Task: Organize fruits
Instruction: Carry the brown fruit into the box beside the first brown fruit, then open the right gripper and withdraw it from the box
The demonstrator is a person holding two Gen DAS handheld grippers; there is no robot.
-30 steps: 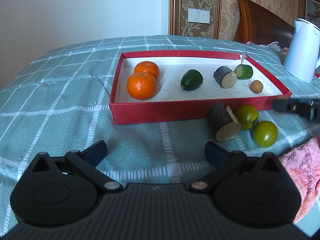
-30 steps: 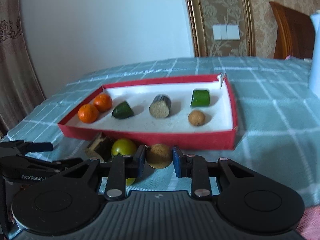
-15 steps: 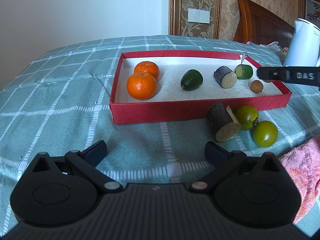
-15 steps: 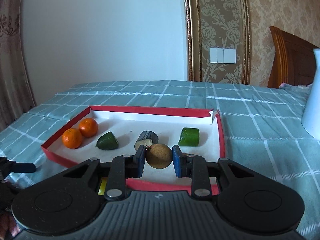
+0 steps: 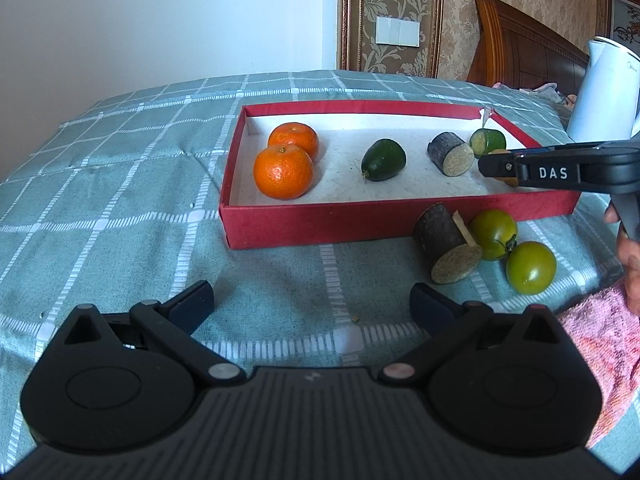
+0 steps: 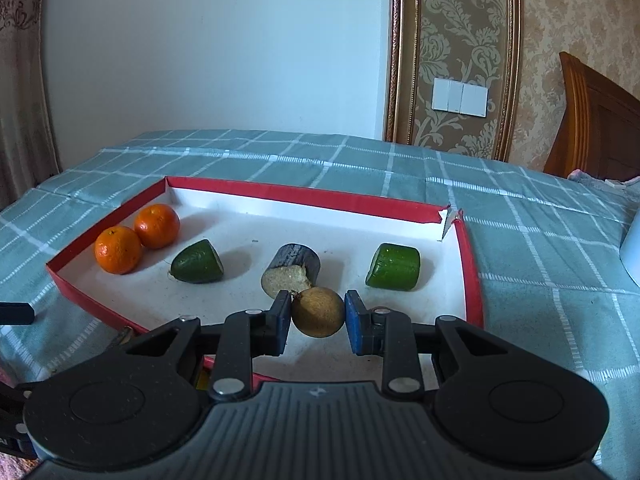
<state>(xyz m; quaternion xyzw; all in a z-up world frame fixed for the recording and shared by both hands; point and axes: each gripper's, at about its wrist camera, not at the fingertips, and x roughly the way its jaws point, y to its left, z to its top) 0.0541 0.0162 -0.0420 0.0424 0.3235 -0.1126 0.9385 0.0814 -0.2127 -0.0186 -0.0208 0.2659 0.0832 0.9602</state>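
Note:
A red tray (image 5: 320, 222) (image 6: 312, 196) on the checked cloth holds two oranges (image 5: 284, 172) (image 6: 118, 249), a green avocado piece (image 5: 383, 160) (image 6: 197, 263), a dark cut cylinder (image 5: 450, 155) (image 6: 291, 270) and a green cut piece (image 5: 488, 142) (image 6: 394, 267). My right gripper (image 6: 318, 314) is shut on a small brown round fruit (image 6: 318, 312), held over the tray's near right part; it shows from the side in the left wrist view (image 5: 496, 164). My left gripper (image 5: 311, 300) is open and empty, in front of the tray. Outside the tray lie a dark log piece (image 5: 448, 248) and two green tomatoes (image 5: 531, 267).
A white kettle (image 5: 600, 92) stands at the back right beside the tray. A pink towel (image 5: 600, 352) lies at the front right. A wooden headboard (image 5: 520, 44) and a wall are behind.
My right gripper has lifted the brown fruit from the cloth and carried it forward over the tray's front wall. The left gripper has not moved.

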